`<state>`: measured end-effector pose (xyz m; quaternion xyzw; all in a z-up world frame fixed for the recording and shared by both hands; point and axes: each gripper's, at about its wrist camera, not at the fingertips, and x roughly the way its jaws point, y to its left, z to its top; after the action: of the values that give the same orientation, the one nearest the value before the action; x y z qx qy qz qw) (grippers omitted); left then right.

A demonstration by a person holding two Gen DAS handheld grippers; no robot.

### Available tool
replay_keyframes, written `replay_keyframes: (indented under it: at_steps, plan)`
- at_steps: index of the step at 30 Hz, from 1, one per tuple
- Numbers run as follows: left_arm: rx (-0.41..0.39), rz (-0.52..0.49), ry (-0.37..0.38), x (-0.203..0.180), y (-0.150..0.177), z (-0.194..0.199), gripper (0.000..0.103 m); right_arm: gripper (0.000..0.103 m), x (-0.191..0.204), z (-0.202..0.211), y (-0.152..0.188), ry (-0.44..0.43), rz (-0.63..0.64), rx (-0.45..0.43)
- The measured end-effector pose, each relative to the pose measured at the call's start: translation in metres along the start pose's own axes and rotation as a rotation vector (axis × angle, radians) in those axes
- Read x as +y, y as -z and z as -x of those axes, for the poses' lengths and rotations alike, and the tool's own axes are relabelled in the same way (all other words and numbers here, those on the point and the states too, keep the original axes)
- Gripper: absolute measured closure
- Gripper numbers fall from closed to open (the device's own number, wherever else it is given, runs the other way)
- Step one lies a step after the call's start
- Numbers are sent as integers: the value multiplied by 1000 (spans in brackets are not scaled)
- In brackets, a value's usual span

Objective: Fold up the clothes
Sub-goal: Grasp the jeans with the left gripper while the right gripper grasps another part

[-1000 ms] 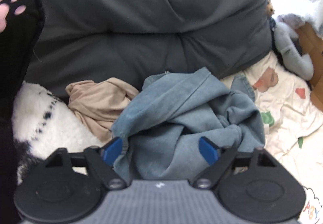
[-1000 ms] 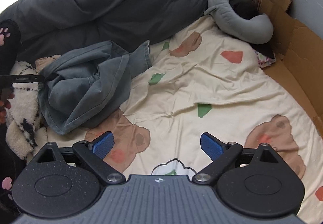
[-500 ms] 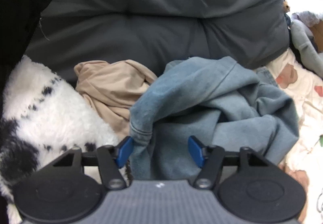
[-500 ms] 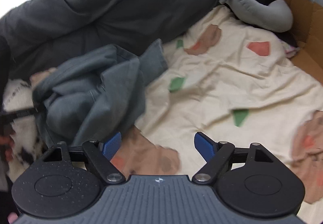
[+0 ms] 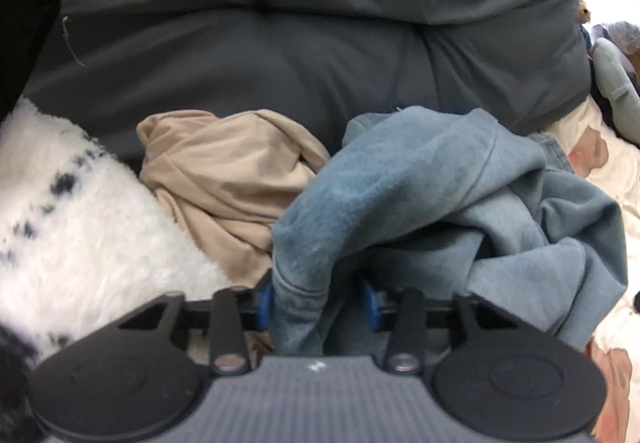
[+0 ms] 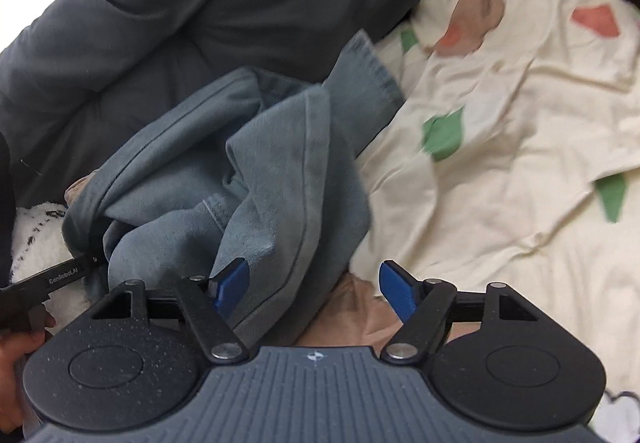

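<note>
Blue sweatshirt [image 5: 420, 203], crumpled: left gripper [image 5: 318, 303] jaws were narrowing around its hem; right gripper [image 6: 312, 289] jaws wide, narrowing over a fold.

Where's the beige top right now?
In the left wrist view the beige top lies crumpled left of centre, between the white fluffy blanket and the blue sweatshirt, against the dark grey duvet.

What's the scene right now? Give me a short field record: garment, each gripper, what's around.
garment: blue sweatshirt, crumpled on patterned sheet
left gripper: jaws just closing, hem edge between its pads
right gripper: jaws closing but wide, astride a fold, not pressing
beside: beige garment, fluffy white fabric
behind: grey duvet
</note>
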<state>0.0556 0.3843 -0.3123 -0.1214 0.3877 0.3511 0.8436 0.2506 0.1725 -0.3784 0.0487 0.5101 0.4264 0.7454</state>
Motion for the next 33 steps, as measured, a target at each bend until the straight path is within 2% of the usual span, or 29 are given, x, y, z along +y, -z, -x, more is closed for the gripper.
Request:
replay_keyframes:
  at_steps: [1,3,9,13,14,15,16,17,18,21,26,29,31,33]
  plan:
    - [5,-1,-1,-1,0,-1,75,29,1,-4,-1,-11,-4,3]
    - [14,7,1,-1,0,-2,82,29,4,-11,-4,-33,-11,6]
    - [21,66,32,0,3,2,84,29,5,-35,-28,0,-61,14]
    - [13,57,58,-5,6,9,85,30,2,-49,-36,3,-48,36]
    - [16,53,65,-6,8,10,86,38,2,-52,-34,6,-35,30]
    - [21,51,73,-7,9,12,86,53,1,-54,-32,7,-23,22]
    - [27,58,82,-7,9,13,86,62,1,-58,-30,11,-16,36]
    - [30,59,90,-8,10,15,86,85,-1,-62,-28,20,-12,56]
    - [32,56,96,-9,10,18,86,95,-3,-66,-26,29,-8,76]
    - [28,37,109,-13,10,24,86,100,-13,-62,-24,42,1,73]
    - [45,68,122,-13,13,31,85,100,-36,-41,-31,156,6,35]
    - [77,77,99,-14,12,34,76,100,-46,-28,-33,190,32,18]
    - [60,66,97,-15,10,42,49,101,-50,-18,-33,216,38,0]
    - [15,30,104,-18,4,53,32,101,-56,-7,-33,252,30,-28]
